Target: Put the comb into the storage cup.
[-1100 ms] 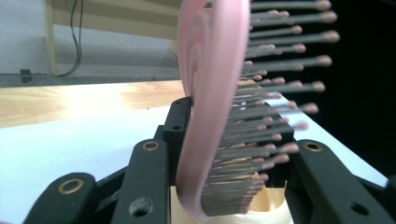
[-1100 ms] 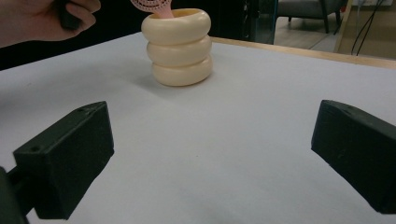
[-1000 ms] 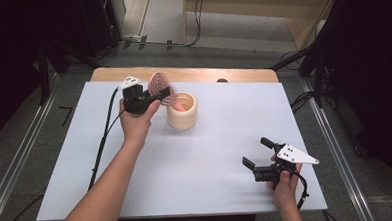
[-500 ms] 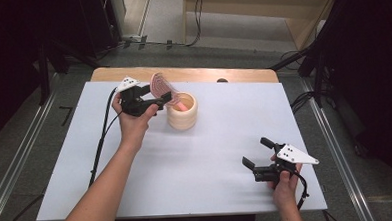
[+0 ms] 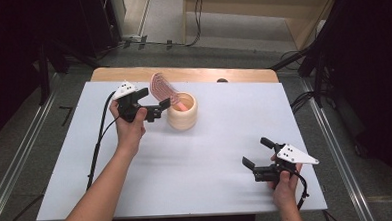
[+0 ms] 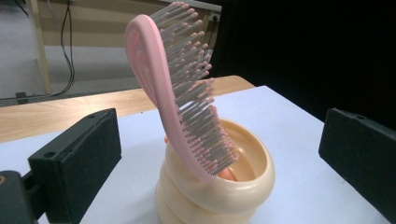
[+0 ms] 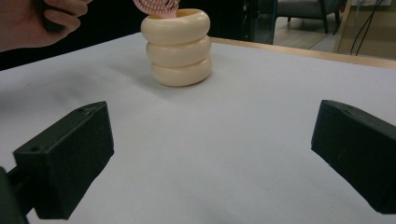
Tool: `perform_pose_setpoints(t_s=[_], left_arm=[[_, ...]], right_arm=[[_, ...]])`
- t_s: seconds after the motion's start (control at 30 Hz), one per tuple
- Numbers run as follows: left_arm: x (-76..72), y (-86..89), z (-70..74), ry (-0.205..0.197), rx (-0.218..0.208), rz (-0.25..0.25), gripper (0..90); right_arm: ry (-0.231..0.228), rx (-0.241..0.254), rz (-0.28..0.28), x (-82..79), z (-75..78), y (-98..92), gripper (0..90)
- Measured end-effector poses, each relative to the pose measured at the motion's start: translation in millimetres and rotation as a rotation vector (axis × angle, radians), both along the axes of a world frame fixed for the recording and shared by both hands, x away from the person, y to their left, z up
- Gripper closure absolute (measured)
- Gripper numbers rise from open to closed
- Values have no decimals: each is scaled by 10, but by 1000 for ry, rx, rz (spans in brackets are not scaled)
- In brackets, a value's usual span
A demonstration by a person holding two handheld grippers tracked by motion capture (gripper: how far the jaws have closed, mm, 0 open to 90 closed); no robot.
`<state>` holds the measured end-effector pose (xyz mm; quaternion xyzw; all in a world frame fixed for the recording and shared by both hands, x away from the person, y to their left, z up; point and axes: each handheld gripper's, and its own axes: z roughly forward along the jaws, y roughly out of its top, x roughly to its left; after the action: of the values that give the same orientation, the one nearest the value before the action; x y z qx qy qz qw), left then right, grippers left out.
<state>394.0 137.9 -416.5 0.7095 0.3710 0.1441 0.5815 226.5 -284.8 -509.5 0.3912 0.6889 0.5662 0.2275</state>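
The left gripper [image 5: 158,103] has its 2 jaws spread wide, touching nothing. Just ahead between them a pink hairbrush [image 6: 180,88] stands tilted in a cream ribbed cup [image 6: 219,196]. The right gripper [image 5: 258,153], also spread and empty, is well apart from the cup.

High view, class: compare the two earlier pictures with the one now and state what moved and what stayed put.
The left gripper has drawn back a little from the cream holder, its jaws open, leaving the pink hairbrush standing in it. The holder and the right gripper, open near the table's front edge, stayed put.
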Motion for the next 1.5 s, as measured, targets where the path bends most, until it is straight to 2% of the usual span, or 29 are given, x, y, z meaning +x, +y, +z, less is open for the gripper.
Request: perform_pose_setpoints(t_s=[0.47, 0.73, 1.13, 1.5], left_arm=[[-232, 108, -38, -44, 29, -18, 0], [-364, 198, -70, -56, 14, -24, 0], [-564, 315, -128, -94, 56, -27, 0], [-729, 420, -196, -106, 60, -30, 0]], right_arm=[[2, 1, 2, -1, -1, 7, 0], [1, -1, 1, 1, -2, 9, 0], [4, -4, -2, 3, -3, 10, 0], [6, -5, -3, 2, -4, 12, 0]])
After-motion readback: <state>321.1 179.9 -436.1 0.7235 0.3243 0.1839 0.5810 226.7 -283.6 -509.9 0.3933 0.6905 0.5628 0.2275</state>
